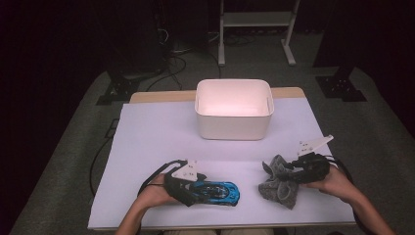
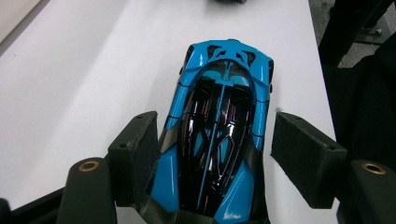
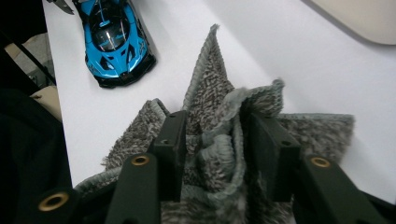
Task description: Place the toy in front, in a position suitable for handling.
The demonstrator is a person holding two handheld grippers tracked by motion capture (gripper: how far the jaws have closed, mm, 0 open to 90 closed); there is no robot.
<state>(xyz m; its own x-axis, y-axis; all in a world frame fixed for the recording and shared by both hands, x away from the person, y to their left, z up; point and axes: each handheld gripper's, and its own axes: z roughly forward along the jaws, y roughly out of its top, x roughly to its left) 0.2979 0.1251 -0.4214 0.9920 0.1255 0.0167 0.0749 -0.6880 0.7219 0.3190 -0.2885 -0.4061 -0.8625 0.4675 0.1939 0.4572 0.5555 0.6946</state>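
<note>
— Where do our two objects lie, and how do the jaws stand?

— Near the front edge of the white table [image 1: 147, 132]. The left gripper [image 2: 217, 154] straddles the glossy blue-and-black toy car [image 2: 219, 126], jaws apart, one pad clear; the right gripper [image 3: 217, 140] loosely brackets a bunched fold of the soft grey terry cloth [image 3: 210, 107].

— How will they handle?

— We judge the car rigid and slippery, best taken across its flanks; the cloth is limp and takes a pinch anywhere.

A dark room, grey carpet [image 1: 381, 132], cables [image 1: 171, 63], a white frame stand [image 1: 257, 19] behind.
</note>
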